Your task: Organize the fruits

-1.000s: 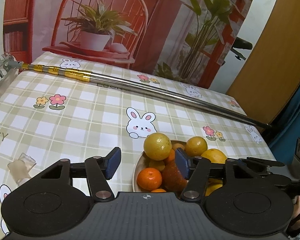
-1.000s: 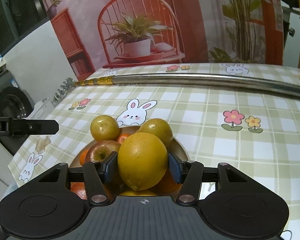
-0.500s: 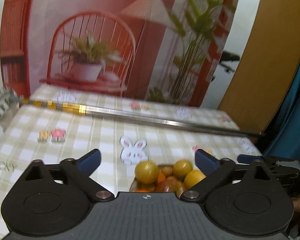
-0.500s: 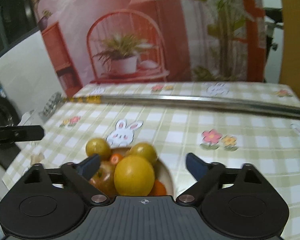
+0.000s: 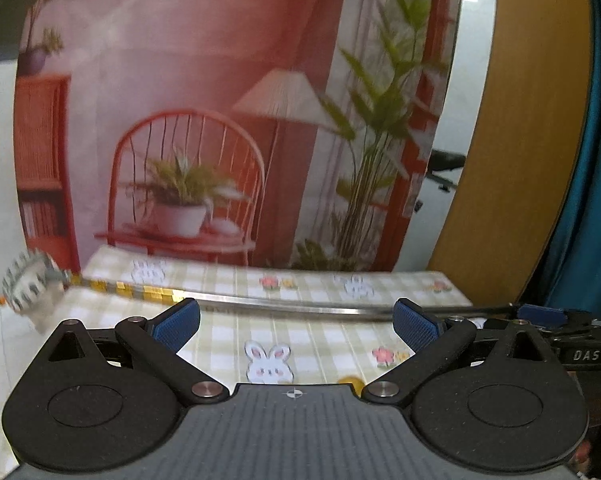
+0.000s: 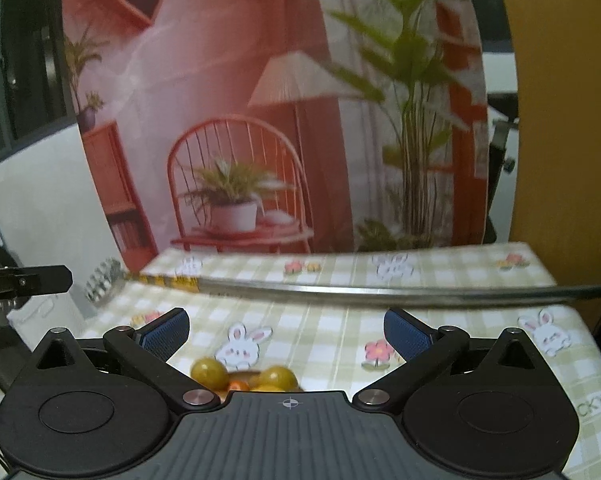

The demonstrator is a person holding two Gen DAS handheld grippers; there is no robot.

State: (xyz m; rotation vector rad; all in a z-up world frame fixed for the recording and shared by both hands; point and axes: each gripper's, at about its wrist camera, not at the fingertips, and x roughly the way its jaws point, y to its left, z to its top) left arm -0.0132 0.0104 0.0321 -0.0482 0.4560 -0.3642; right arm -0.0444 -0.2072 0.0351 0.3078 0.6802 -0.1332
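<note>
Checked tablecloth [image 6: 324, 332] — yellow-green fruits [image 6: 209, 369]

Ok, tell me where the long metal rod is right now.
The metal rod lies across the far part of the checked tablecloth, running left to right beyond both open grippers. In the right wrist view it is behind the fruit pile.

Rod [image 6: 380, 290] behind fruits [image 6: 208, 369]

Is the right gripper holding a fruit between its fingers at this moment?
No, the right gripper is wide open with only tablecloth between its fingers, and the fruits sit below it.
</note>
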